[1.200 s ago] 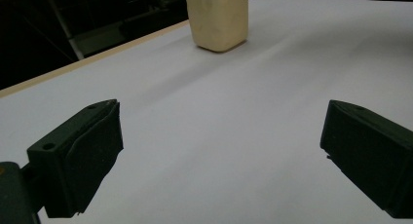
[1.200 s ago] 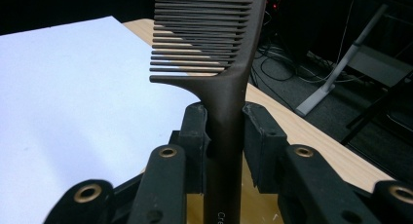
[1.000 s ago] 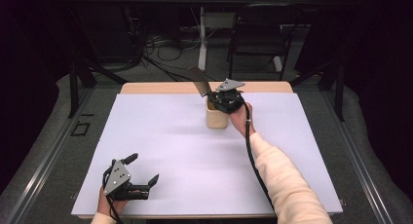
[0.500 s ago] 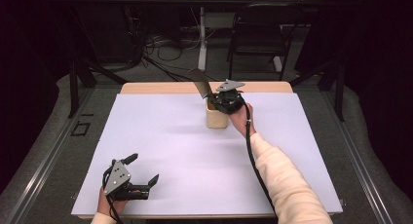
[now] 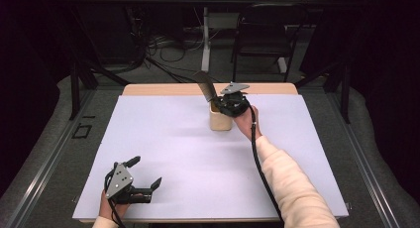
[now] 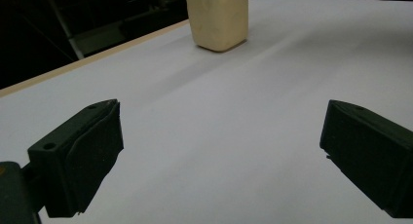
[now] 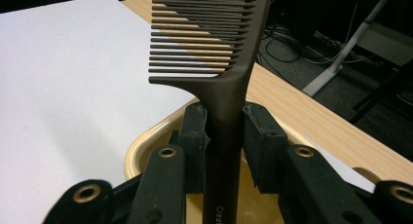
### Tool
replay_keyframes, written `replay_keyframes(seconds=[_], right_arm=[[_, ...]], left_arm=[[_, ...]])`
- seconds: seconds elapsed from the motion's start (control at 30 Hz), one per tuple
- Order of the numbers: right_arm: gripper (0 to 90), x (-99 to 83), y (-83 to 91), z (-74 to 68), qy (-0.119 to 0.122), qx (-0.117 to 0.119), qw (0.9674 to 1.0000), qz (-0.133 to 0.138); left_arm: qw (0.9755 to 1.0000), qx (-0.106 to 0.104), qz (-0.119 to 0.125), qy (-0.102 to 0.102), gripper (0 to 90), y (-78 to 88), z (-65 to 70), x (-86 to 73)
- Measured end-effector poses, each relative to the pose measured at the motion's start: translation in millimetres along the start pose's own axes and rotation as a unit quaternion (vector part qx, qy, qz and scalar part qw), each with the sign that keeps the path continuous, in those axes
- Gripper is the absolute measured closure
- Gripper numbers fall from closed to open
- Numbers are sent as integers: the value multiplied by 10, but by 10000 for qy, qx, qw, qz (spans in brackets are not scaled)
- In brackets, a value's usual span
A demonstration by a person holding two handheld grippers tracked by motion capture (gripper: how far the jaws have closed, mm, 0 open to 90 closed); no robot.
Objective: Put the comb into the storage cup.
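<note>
The comb (image 7: 214,53) is dark brown, with a long flat handle and a row of widely spaced straight teeth along one side of its upper half; small pale lettering sits low on the handle. The right gripper (image 7: 225,136) is clamped on that handle, a black pad pressed to each flat side, right over the mouth of a cream cup (image 5: 220,121) that stands on the white sheet (image 5: 163,153) toward the table's far edge. From the high view the comb (image 5: 205,85) rises out of the grip and leans up and to the left, its long axis steeply tilted, toothed end highest, handle end pointing down into the cup. The left gripper (image 5: 144,174) rests near the sheet's front left corner, well apart from the cup, its jaws spread wide with nothing between them.
</note>
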State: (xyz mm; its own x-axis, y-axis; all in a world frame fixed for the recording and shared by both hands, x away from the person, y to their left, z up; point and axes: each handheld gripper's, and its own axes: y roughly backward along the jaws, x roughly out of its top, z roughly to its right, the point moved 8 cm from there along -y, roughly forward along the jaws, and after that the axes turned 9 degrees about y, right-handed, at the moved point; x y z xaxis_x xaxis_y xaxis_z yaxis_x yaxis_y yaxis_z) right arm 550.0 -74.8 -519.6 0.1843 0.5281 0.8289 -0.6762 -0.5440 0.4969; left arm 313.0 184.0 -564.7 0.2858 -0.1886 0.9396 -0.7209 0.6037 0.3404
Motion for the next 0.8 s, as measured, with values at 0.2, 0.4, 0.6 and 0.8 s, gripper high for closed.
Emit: replay_keyframes(seconds=[0.2, 0.4, 0.6, 0.8], right_arm=[[708, -21, -5, -5, -13, 32, 10000, -67], [655, -34, 6, -13, -72, 23, 10000, -56], [411, -62, 53, -4, -386, 114, 9991, -94], [297, -62, 157, 20, -538, 261, 9982, -9]], left_arm=[[10000, 6, -1, 1, 20, 1, -1, 0], [10000, 6, 1, -10, 20, 3, -2, 1], [10000, 6, 9, -21, 20, 1, -1, 3], [10000, 4, 4, -15, 20, -2, 0, 3]])
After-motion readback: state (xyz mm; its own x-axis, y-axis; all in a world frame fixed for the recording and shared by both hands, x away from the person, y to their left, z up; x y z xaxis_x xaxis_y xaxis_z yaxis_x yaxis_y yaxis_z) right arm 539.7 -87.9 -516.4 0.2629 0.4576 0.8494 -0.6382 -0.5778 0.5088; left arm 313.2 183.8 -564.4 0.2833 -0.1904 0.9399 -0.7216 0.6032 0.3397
